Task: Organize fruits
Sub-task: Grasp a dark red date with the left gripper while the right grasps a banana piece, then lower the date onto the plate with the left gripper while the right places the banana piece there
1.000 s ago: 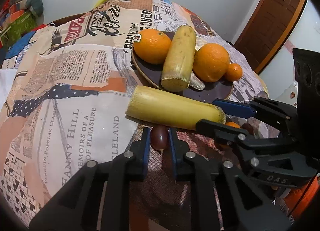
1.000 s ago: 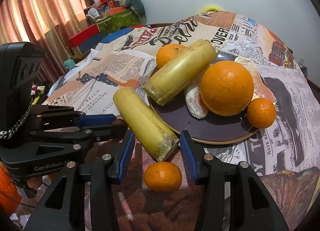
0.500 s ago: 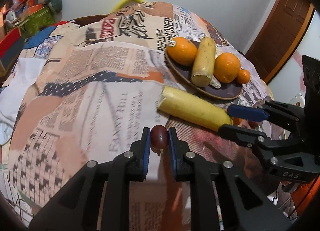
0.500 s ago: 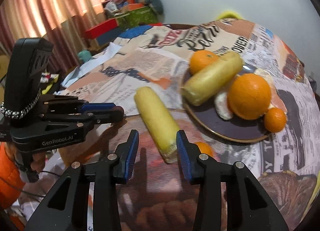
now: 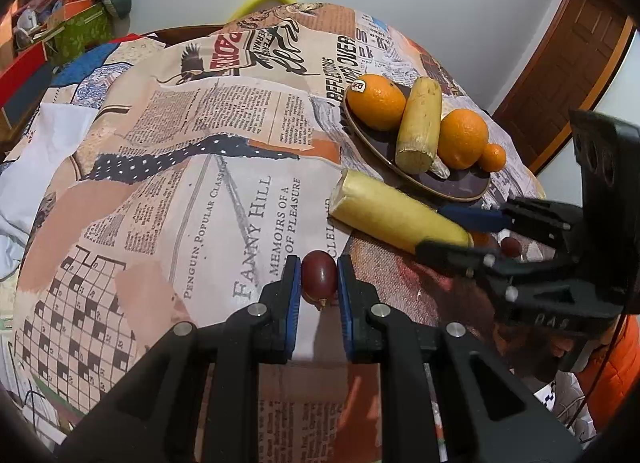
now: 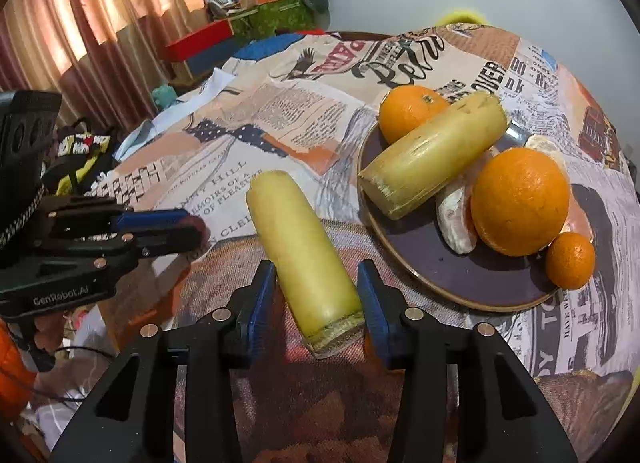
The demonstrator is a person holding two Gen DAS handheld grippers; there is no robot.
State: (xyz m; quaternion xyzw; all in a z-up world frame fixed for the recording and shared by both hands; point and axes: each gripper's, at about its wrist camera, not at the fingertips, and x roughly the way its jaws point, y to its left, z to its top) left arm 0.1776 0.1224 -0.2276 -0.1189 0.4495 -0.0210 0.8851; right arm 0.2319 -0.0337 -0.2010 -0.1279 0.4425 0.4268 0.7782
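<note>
Left wrist view: my left gripper (image 5: 319, 277) pinches a dark red grape (image 5: 318, 277) between its blue pads (image 5: 293, 295), held above the newsprint tablecloth (image 5: 200, 167). Off to the right my right gripper (image 5: 460, 233) reaches in from the side, its fingers on either side of the near end of a yellow cane piece (image 5: 394, 216) that lies on the cloth just beside the plate (image 5: 460, 185). A second grape (image 5: 510, 247) shows just behind those fingers.

Right wrist view: my right gripper (image 6: 316, 299) has its jaws spread around the cane piece (image 6: 304, 259); the right pad (image 6: 370, 303) looks to touch the cut end, while the left pad (image 6: 262, 299) stands a little apart from it. The plate (image 6: 440, 267) carries another cane piece (image 6: 434, 155), a big orange (image 6: 519, 201), a second orange (image 6: 410, 113) behind the cane, a small mandarin (image 6: 570, 260) at the near rim, and peeled segments (image 6: 456, 219) between cane and big orange. My left gripper (image 6: 192, 229) sits at the left, over the table's edge.
</note>
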